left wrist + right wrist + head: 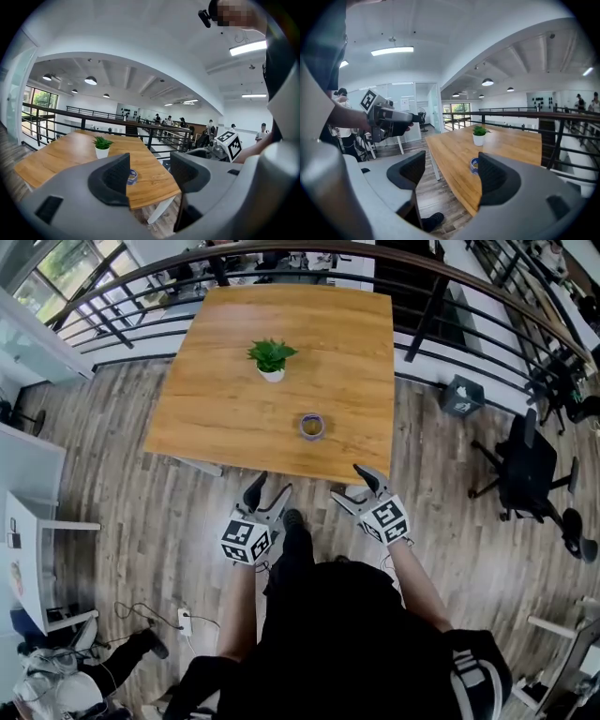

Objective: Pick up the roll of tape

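Risk one: a glancing touch on the roll of tape [311, 426], sending it sliding across the smooth worktop [216, 418] or off its near edge. Risk two: a nip on the rim only, ending in a drop. Risk three: on too long a reach, a knock to the potted plant [272, 360] nearer the far edge.

Left tool [270, 487] spread, nothing between the jaws. Right tool [348, 481] likewise spread and empty. Both short of the near edge.

Tape lies flat close to the near edge, a little right of its middle. Small ring, blue outside, yellowish within.
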### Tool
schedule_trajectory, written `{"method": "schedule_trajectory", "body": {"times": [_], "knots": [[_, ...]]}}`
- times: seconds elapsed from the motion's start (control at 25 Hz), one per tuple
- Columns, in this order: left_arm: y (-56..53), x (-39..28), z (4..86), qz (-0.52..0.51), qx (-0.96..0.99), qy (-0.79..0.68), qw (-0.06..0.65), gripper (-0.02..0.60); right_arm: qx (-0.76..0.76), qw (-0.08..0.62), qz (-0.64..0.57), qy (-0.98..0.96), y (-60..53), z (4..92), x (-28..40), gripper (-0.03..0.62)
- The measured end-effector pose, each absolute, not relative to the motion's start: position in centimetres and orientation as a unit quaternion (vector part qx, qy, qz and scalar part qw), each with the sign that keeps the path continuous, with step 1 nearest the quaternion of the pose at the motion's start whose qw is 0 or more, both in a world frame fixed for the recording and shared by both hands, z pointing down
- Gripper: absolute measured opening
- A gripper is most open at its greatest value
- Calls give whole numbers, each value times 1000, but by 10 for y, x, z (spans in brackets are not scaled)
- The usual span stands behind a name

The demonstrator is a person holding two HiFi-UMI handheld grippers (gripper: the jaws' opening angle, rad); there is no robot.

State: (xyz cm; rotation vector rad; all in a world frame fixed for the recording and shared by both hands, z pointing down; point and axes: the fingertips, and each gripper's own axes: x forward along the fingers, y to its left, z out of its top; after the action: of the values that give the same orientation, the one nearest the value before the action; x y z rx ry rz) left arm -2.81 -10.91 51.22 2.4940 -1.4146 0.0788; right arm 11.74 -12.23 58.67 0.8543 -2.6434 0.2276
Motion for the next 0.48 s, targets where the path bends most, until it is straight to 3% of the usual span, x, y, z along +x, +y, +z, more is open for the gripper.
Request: {"method": "schedule_trajectory", "body": {"times": [0.48], "knots": [[-172,-42,521,34,879,-451,152,272,325,184,103,-922,-172,595,96,364]]}}
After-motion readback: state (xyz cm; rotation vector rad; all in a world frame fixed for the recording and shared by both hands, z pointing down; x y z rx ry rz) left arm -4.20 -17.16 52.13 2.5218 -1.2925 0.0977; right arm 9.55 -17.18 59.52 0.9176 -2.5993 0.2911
